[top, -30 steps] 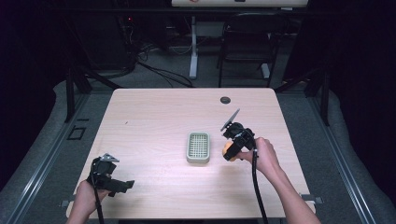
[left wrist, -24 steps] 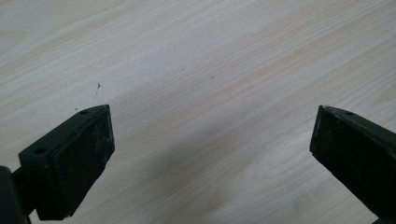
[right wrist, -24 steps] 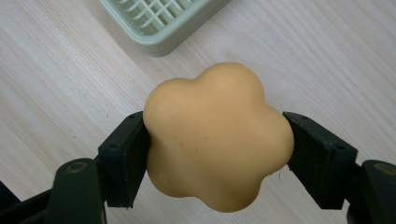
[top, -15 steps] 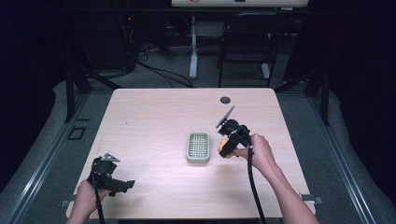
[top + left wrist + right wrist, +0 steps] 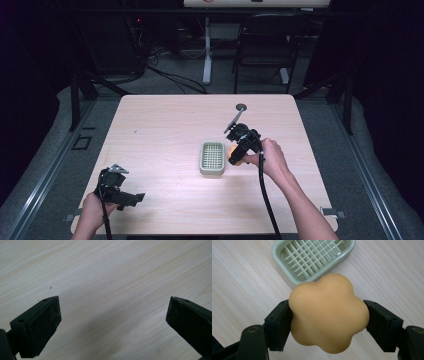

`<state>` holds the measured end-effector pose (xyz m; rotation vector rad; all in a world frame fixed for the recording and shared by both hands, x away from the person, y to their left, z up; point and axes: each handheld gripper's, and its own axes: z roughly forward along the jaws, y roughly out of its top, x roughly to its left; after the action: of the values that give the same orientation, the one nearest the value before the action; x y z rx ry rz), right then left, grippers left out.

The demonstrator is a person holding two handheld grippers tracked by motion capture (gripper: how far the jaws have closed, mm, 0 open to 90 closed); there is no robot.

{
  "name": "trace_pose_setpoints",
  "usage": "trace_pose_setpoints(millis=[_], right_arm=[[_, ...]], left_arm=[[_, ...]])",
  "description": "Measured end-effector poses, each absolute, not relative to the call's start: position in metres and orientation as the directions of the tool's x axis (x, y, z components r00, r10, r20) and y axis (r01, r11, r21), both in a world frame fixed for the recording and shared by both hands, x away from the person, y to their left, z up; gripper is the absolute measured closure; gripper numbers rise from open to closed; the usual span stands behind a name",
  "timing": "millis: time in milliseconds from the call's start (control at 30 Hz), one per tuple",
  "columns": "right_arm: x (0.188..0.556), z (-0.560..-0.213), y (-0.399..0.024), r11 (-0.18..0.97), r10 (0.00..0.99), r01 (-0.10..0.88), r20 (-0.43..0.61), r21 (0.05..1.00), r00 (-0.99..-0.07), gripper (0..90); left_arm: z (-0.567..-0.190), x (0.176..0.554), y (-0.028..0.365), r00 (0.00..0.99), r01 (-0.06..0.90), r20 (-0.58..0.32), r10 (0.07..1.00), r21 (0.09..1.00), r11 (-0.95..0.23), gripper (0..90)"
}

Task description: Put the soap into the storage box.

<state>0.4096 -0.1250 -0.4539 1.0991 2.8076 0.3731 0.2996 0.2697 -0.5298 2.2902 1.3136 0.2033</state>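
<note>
Pale wooden table (image 5: 160, 125): my right gripper (image 5: 328, 317) clamps an orange flower-shaped soap (image 5: 328, 315) between both jaws, held above the wood just beside the empty green slatted soap dish (image 5: 212, 158). My left gripper (image 5: 112, 317) rests near the front-left corner, jaws spread wide on nothing. Chair (image 5: 262, 45) and cables (image 5: 170, 75) beyond.

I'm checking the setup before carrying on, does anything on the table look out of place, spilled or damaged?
Nothing stands out. The pale green slotted plastic soap dish sits flat and empty on the light wooden table. The orange flower-shaped soap bar looks whole, clamped in the right gripper. The left gripper is open over bare wood.
</note>
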Motion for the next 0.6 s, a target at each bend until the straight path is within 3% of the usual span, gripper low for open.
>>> trace_pose_setpoints(millis=[600], right_arm=[[0.422,-0.449,-0.102,0.731,0.656,0.633,-0.008,0.254,-0.754,26.5]], left_arm=[[-0.530,0.299,0.270,0.526,0.771,-0.113,0.843,0.483,-0.416,0.1]])
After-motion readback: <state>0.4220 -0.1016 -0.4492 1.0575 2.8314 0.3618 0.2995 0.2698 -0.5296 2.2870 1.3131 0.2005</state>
